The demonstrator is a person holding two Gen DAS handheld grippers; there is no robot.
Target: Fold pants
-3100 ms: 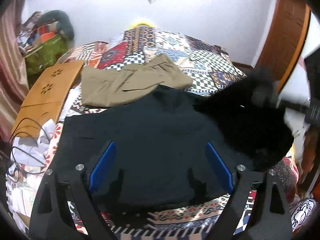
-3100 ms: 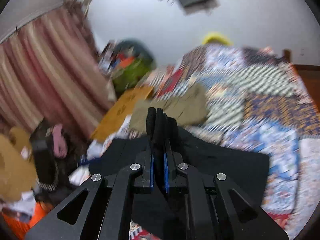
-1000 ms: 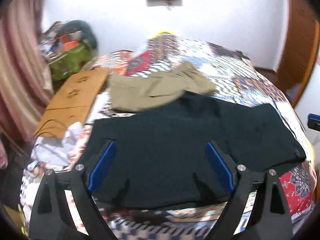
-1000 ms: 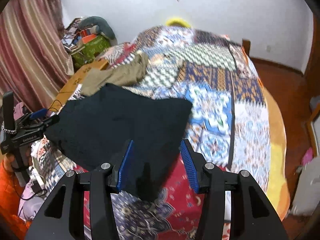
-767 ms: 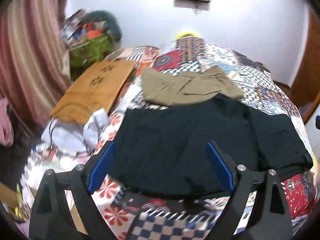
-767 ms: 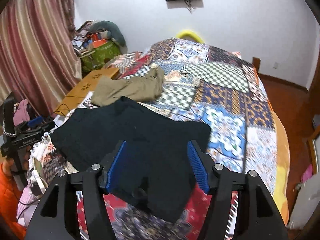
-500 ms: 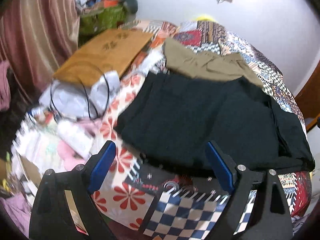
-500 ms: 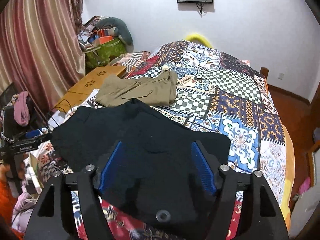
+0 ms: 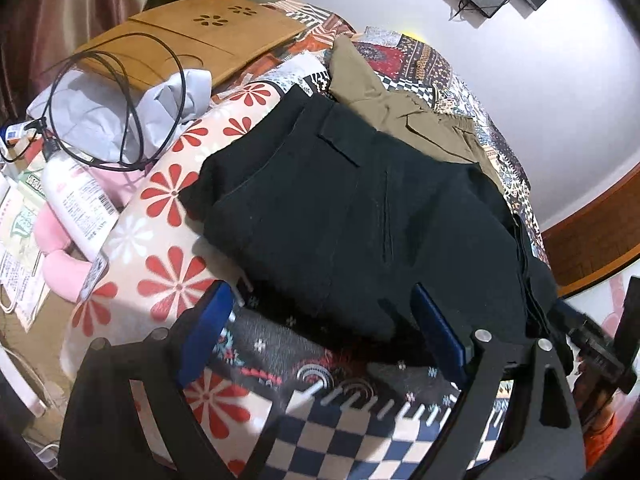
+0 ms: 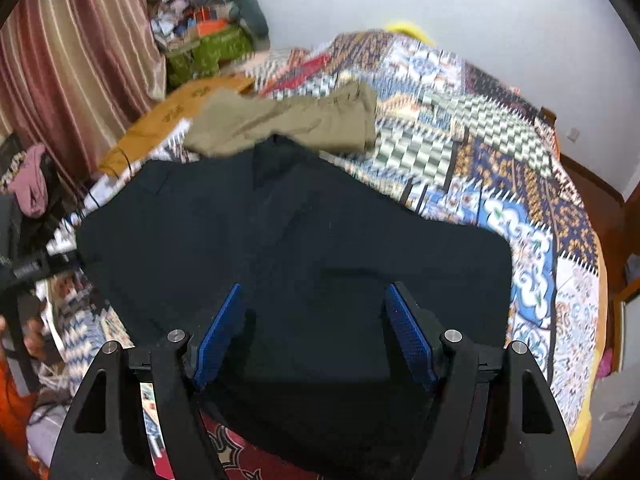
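Note:
Black pants (image 9: 360, 220) lie folded flat on the patchwork bedspread (image 9: 340, 432); they also fill the middle of the right wrist view (image 10: 304, 248). My left gripper (image 9: 320, 332) is open and empty, hovering over the near edge of the pants. My right gripper (image 10: 314, 332) is open and empty, low over the near part of the black pants, with its blue pads (image 10: 408, 336) on either side of the cloth. The right gripper's body shows at the far right of the left wrist view (image 9: 600, 352).
Folded khaki pants (image 9: 400, 96) lie beyond the black ones, also in the right wrist view (image 10: 288, 120). A wooden lap desk (image 9: 188, 36), a black cable (image 9: 120, 92), a white bottle (image 9: 76, 200) and clutter sit at the bed's left. A striped curtain (image 10: 72, 48) hangs at left.
My right gripper let go of the black pants after laying the fold down and now hovers open closer over them. My left gripper swung left and dropped toward the pants' left end.

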